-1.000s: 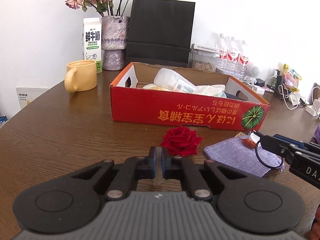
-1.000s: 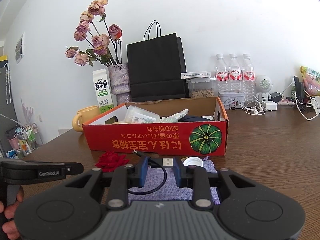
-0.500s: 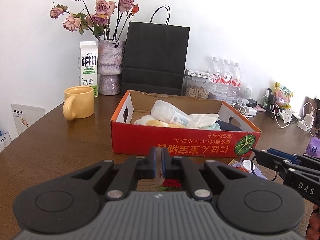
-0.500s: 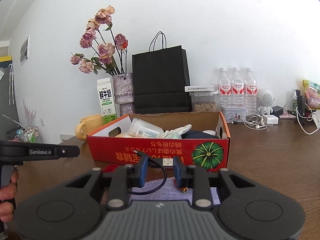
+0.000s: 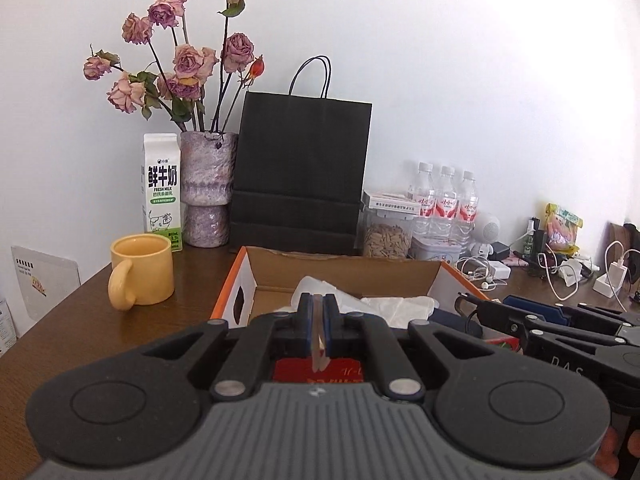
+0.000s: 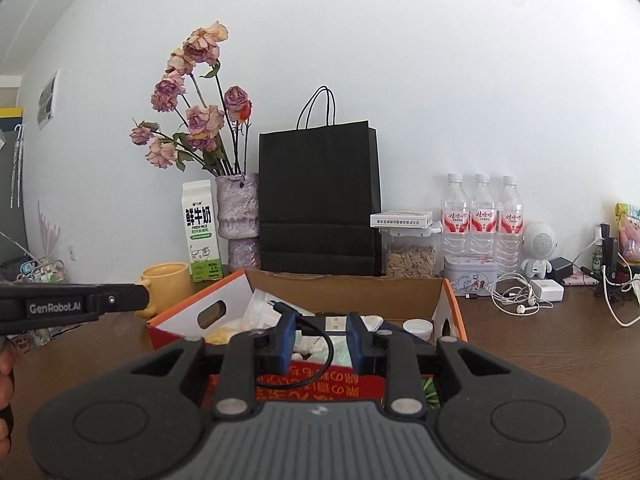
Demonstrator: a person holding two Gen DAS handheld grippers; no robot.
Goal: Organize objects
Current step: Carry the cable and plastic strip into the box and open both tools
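Note:
The red cardboard box (image 5: 340, 257) with an orange rim lies just ahead of both grippers, holding a clear plastic bottle, white cloth (image 5: 400, 305) and a small white cup (image 6: 418, 327). My right gripper (image 6: 321, 334) hovers at the box's near wall (image 6: 360, 384), shut on a black USB cable (image 6: 334, 323); its silver plug lies across the pads and a loop hangs below. In the left wrist view the right gripper (image 5: 520, 322) enters from the right. My left gripper (image 5: 319, 334) is shut above the box's near edge, with only a thin pale sliver showing between the pads.
At the left stand a yellow mug (image 5: 141, 270), a milk carton (image 5: 162, 190) and a vase of dried roses (image 5: 206, 188). A black paper bag (image 5: 300, 172) stands behind the box. Right of it are a seed jar (image 6: 410, 256), water bottles (image 6: 482, 216), earphones and chargers.
Both grippers have risen and come closer to the box. The red rose and purple pouch on the table have dropped out of sight below them. The right gripper still holds the cable.

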